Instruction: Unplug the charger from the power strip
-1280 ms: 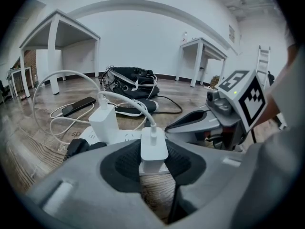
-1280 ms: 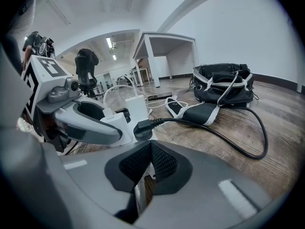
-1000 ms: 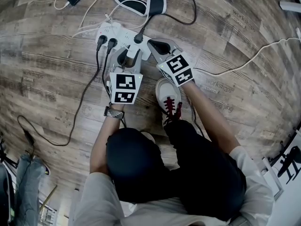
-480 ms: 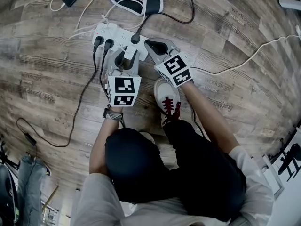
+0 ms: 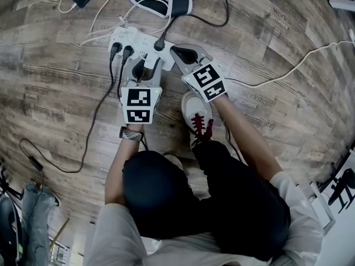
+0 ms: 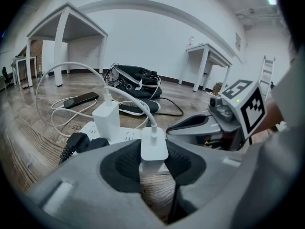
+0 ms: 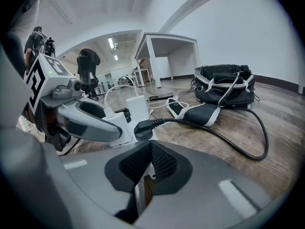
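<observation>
A white power strip (image 5: 130, 37) lies on the wooden floor. In the left gripper view a small white charger (image 6: 154, 144) stands at the strip's near end, its white cable rising from its top. My left gripper (image 6: 153, 152) is shut on this charger, with a pad against each side. The charger's foot meets the strip (image 6: 125, 135) and its prongs are hidden. My right gripper (image 7: 150, 149) is shut with its pads touching. Its tips (image 5: 174, 50) lie at the strip's right end, just behind a black plug (image 7: 143, 129).
A taller white charger (image 6: 108, 120) and two black plugs (image 5: 121, 50) also sit in the strip. A phone (image 6: 81, 99) on a white cable, a black bag (image 7: 224, 85) and loose cords lie beyond. The person's shoe (image 5: 198, 115) is just behind the grippers.
My left gripper has rolled a little, so its marker cube now sits squarer. It is still closed on the charger. My right gripper has kept still.
</observation>
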